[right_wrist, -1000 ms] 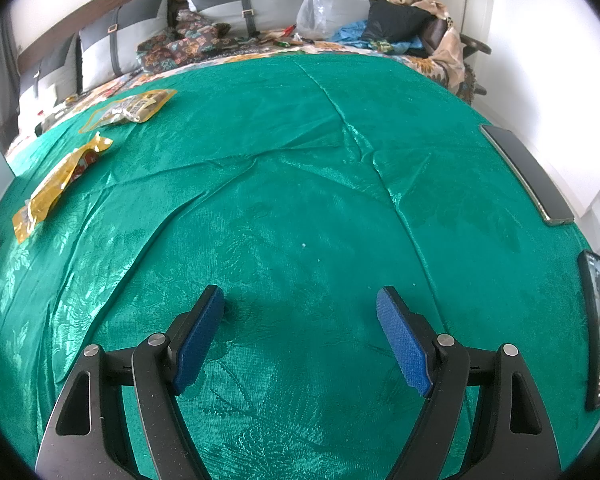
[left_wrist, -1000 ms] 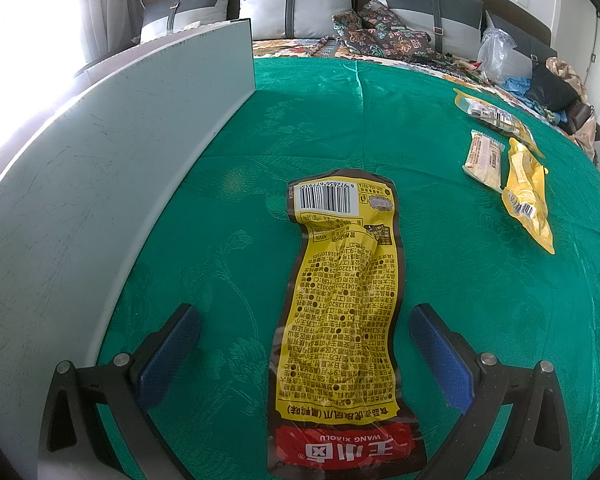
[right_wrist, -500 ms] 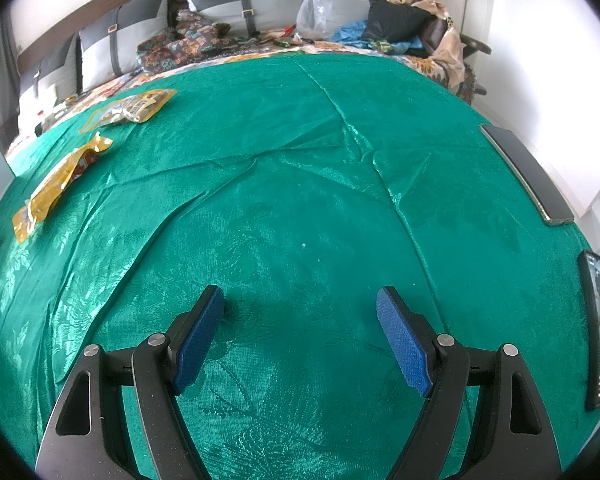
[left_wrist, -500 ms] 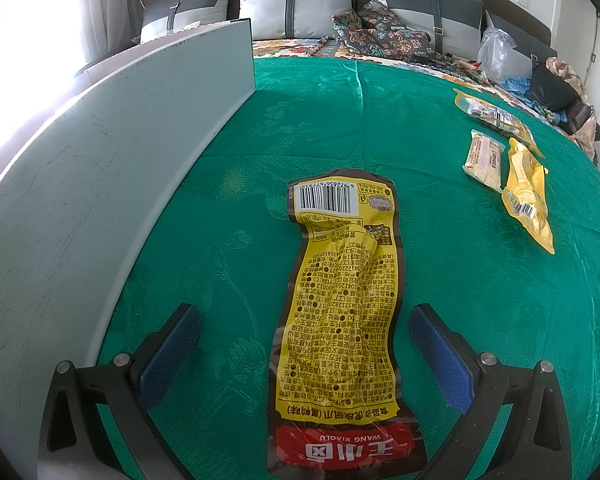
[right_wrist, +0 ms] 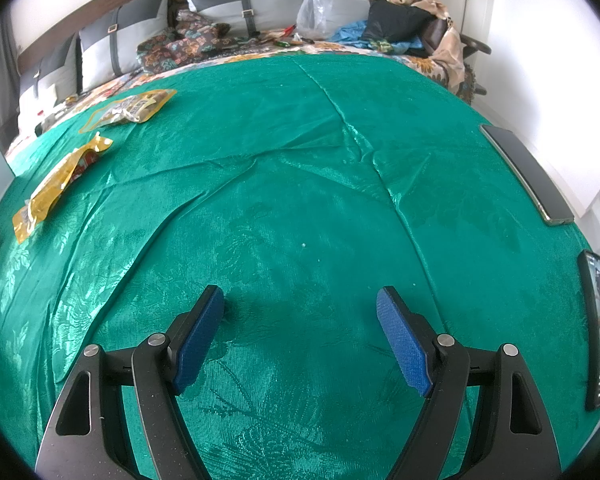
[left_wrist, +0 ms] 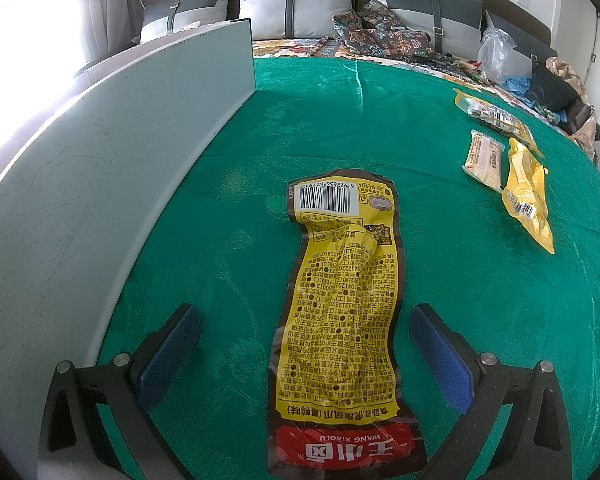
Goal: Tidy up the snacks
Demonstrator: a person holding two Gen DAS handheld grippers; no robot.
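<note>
Board (left_wrist: pixel 100 184) stands left of the yellow snack packet (left_wrist: pixel 340 320), which lies flat between the left gripper's (left_wrist: pixel 304 328) wide-spread fingers, untouched. Pickup looks next: close on it. Further right, the right gripper (right_wrist: pixel 300 304) hangs wide and empty.

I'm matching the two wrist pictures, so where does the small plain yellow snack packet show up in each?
Left wrist view: the yellow packet lies at the right edge, on the green cloth, beside a beige bar.
Right wrist view: the same packet lies at the far left, on the cloth.
Shared landmark: the clear plastic bag by the grey pillows.
</note>
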